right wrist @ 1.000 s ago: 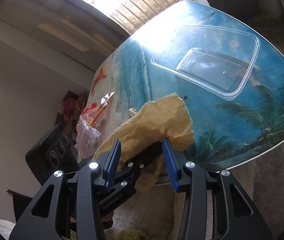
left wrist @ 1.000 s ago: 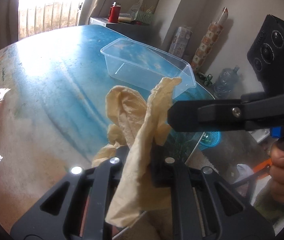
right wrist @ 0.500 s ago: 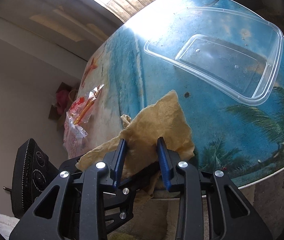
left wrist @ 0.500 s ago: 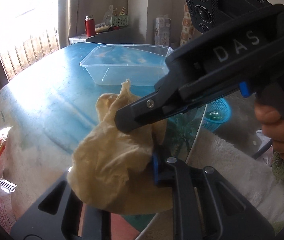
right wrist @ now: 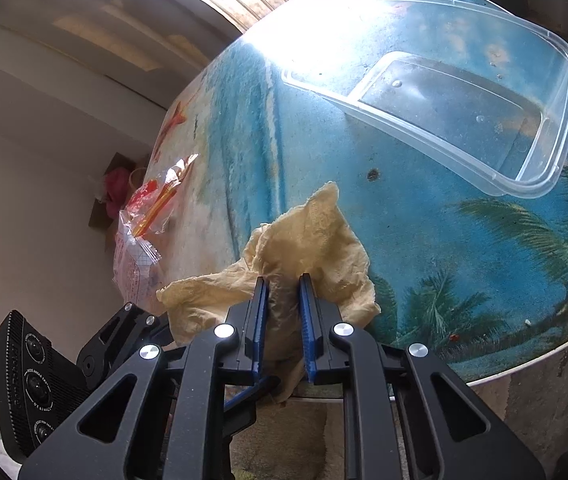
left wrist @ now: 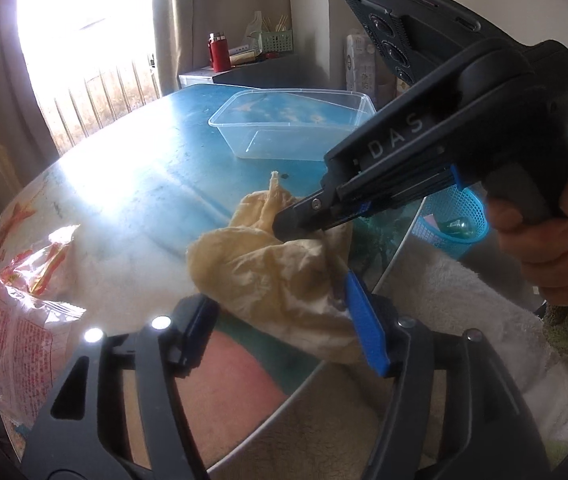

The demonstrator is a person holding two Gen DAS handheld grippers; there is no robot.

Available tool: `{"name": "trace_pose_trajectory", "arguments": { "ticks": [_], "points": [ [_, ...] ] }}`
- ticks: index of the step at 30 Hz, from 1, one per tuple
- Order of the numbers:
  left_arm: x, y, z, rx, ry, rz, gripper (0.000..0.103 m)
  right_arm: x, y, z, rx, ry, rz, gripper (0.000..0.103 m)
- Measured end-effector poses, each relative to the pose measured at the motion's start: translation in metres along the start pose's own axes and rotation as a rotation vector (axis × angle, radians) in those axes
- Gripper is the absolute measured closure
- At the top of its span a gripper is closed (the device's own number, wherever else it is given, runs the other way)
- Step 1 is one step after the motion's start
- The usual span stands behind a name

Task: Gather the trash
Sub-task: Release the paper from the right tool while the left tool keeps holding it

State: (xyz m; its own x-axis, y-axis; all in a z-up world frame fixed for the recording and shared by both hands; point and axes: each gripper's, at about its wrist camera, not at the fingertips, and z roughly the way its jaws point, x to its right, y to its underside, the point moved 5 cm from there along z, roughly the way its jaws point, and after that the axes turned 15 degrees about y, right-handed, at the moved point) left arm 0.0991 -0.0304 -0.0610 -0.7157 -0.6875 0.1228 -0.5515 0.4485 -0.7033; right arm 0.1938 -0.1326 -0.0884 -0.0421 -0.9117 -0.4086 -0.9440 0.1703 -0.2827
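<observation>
At the left edge of the desk [left wrist: 131,184], a round top printed with a beach scene, lies a crinkled clear snack wrapper [left wrist: 27,312] with red and orange print, resting flat and well apart from everything else; the right wrist view shows the same wrapper near the rim beside a printed starfish. Toward the middle, close to the near edge of the desk, sits the task's thing, a crumpled yellowish paper towel [left wrist: 279,276], bunched up and partly lifted off the surface. The left gripper [left wrist: 284,332] has its fingers spread wide and still opening; the towel lies between them, brushing against the blue pad of the right-hand finger while the left-hand finger stands clear of it, so it no longer pinches the towel. The right gripper [right wrist: 284,320] comes in from the right and its blue-padded fingers are narrow and closing, with a fold of the paper towel pressed between the pads, as the right wrist view shows plainly. Beyond the towel stands a clear plastic container [left wrist: 296,124], rectangular, upright and apart from the towel, nearer the far right side of the desk. On the right a hand [left wrist: 556,248] grips the handle of the right gripper, and below it, past the desk's edge, a blue mesh basket [left wrist: 456,224] sits on the floor
</observation>
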Motion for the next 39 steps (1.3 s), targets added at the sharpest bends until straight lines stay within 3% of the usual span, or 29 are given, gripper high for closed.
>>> {"name": "trace_pose_trajectory", "arguments": {
  "ticks": [5, 8, 10, 14, 22, 31, 39],
  "points": [
    [-0.003, 0.004, -0.036, 0.061, 0.019, -0.095, 0.041, 0.005, -0.001, 0.000, -0.019, -0.033, 0.015, 0.087],
    [0.008, -0.002, -0.058, 0.143, 0.124, -0.106, 0.041, 0.006, 0.000, 0.001, -0.026, -0.046, 0.017, 0.087],
    [0.014, -0.013, -0.056, 0.149, 0.163, -0.072, 0.041, 0.009, 0.000, 0.003, -0.039, -0.067, 0.031, 0.087],
    [0.022, -0.026, -0.025, 0.079, 0.124, 0.019, 0.041, 0.013, -0.002, 0.006, -0.066, -0.108, 0.053, 0.087],
    [0.008, -0.024, 0.021, -0.048, 0.102, 0.078, 0.044, 0.023, -0.005, 0.015, -0.125, -0.203, 0.098, 0.087],
    [0.003, -0.025, 0.049, -0.130, 0.108, 0.051, 0.050, 0.029, -0.004, 0.021, -0.154, -0.270, 0.142, 0.087],
    [-0.009, -0.038, 0.063, -0.143, 0.090, -0.037, 0.054, 0.032, -0.003, 0.015, -0.135, -0.272, 0.132, 0.086]
  ]
}}
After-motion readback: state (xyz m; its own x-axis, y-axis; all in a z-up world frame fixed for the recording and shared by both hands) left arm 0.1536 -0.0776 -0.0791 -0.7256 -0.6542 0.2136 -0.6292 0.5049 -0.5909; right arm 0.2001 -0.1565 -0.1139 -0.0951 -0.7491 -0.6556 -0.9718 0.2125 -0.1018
